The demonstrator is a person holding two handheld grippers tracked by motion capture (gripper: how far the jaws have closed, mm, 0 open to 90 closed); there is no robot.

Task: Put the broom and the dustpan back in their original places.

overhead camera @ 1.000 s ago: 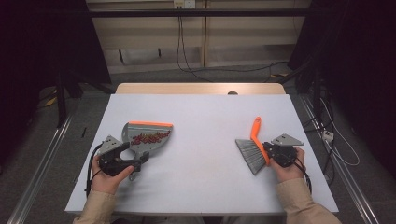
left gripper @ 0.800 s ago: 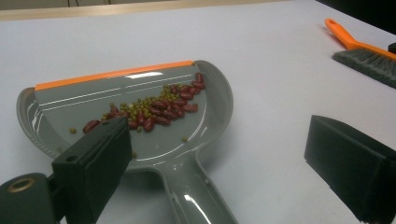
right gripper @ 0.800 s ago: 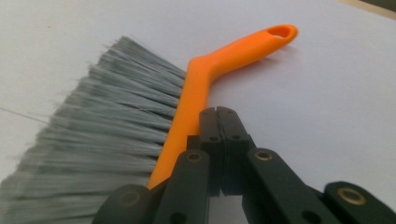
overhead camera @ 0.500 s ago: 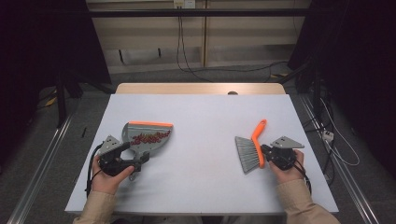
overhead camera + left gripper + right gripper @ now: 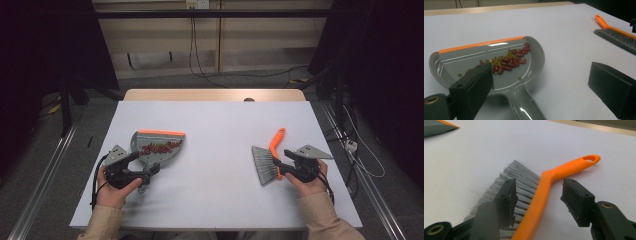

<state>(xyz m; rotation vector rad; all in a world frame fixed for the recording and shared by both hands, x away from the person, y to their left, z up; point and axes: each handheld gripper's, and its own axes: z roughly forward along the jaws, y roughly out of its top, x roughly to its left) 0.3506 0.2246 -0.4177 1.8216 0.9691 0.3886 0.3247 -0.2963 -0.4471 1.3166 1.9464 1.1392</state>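
A grey dustpan [image 5: 157, 147] with an orange lip lies on the white table at the left and holds a heap of red and green beans [image 5: 509, 61]. My left gripper [image 5: 147, 164] is open, its jaws standing wide on either side of the dustpan's handle [image 5: 524, 107] without touching it. At the right lies an orange-handled brush [image 5: 267, 162] with grey bristles, flat on the table. My right gripper [image 5: 540, 195] is open. Its jaws have just been opening, and the brush handle [image 5: 549, 185] lies between them, clear of both pads.
The white tabletop [image 5: 220, 130] spreads between the two tools, with a wooden strip [image 5: 215, 95] along its far edge. Cables hang behind the table, and metal rails run along the floor on both sides.
The right gripper's jaws have parted from the brush handle, and the brush has settled a little lower on the table. The left hand and the dustpan have stayed put.
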